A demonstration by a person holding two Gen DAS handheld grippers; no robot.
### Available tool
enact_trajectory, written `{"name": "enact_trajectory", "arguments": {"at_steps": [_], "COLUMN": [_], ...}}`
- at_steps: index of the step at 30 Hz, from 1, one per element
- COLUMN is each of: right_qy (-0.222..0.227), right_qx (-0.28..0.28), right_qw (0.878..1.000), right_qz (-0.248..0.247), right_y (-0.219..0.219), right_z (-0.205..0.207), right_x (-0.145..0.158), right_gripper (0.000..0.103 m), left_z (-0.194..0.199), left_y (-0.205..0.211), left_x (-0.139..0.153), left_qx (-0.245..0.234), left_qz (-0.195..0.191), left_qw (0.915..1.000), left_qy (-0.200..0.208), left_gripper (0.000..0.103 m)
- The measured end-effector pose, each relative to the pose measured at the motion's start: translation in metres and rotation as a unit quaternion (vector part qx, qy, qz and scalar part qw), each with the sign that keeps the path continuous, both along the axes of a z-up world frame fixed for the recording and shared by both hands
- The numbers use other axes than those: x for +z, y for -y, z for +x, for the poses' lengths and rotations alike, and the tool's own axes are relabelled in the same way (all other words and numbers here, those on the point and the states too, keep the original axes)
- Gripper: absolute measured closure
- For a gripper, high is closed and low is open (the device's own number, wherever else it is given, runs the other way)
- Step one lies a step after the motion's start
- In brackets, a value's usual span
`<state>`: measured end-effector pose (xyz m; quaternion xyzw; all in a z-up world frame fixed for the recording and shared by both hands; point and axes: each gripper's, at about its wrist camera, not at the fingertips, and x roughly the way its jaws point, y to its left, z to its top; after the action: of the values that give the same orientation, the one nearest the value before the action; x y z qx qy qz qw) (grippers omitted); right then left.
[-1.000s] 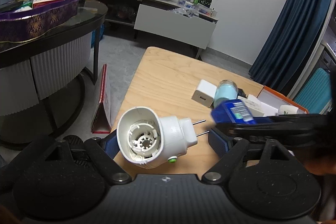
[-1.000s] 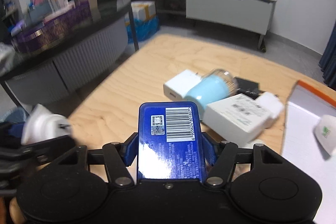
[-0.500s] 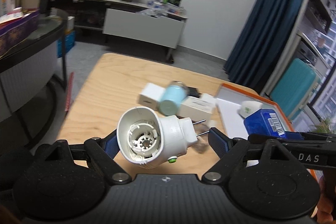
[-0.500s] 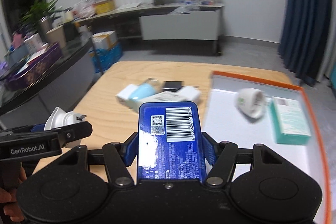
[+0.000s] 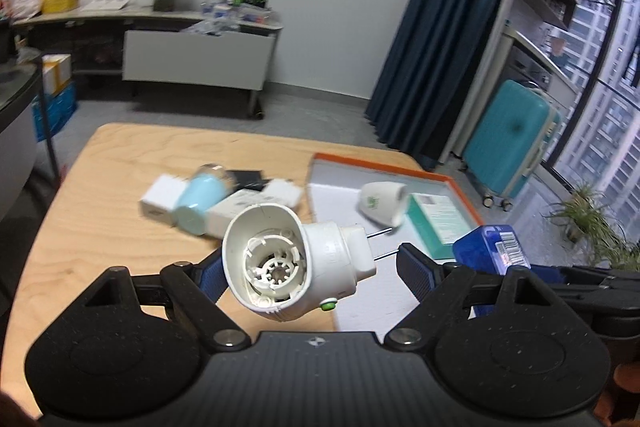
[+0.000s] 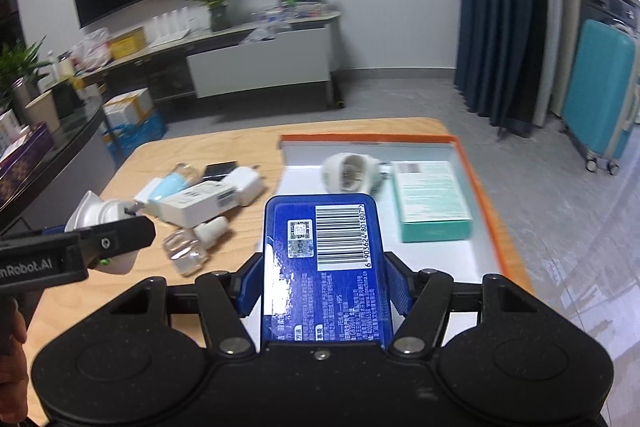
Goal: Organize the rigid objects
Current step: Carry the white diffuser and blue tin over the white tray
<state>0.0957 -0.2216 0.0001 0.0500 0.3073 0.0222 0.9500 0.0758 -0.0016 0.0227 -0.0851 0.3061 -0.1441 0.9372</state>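
Observation:
My left gripper (image 5: 312,267) is shut on a white plug-in device (image 5: 296,263), held lengthwise, its two metal prongs toward the right pad. It hangs over the wooden table (image 5: 120,227) near the tray's left edge. My right gripper (image 6: 324,279) is shut on a blue box (image 6: 324,267) with a barcode, barcode face up, above the near part of the orange-rimmed white tray (image 6: 368,138). In the tray lie a second white plug-in device (image 6: 348,173) and a teal box (image 6: 432,199). In the left wrist view the blue box (image 5: 492,251) shows at the right.
A pile lies on the table left of the tray: a light blue bottle (image 5: 198,199), a white adapter (image 5: 160,197), a white box (image 6: 192,205), a black item and a small clear bottle (image 6: 188,247). A teal suitcase (image 5: 508,143) and dark curtains stand beyond the table.
Both grippers have swung rightward from the table's left side toward the tray, each keeping its hold. The tray with its white device and teal box has come fully into view.

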Motion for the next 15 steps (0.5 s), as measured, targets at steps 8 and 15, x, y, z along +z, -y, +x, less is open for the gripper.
{"name": "enact_trajectory", "arguments": {"at_steps": [8, 15], "right_qy": [0.013, 0.016], "right_qx": [-0.038, -0.057], "right_qw": [0.999, 0.998], "right_qz": [0.005, 0.009], "right_y": [0.033, 0.048], "right_z": [-0.010, -0.011], "right_x": [0.003, 0.000], "right_gripper": [0.028, 0.028], "left_z": [0.013, 0.019], "left_y": [0.039, 0.061], "left_x": [-0.003, -0.001], "left_qx": [-0.033, -0.043], "left_qz": [0.008, 0.018], "left_qw": [0.9994, 0.9989], "left_qy": [-0.001, -0.001], "left_gripper": [0.016, 0.015]}}
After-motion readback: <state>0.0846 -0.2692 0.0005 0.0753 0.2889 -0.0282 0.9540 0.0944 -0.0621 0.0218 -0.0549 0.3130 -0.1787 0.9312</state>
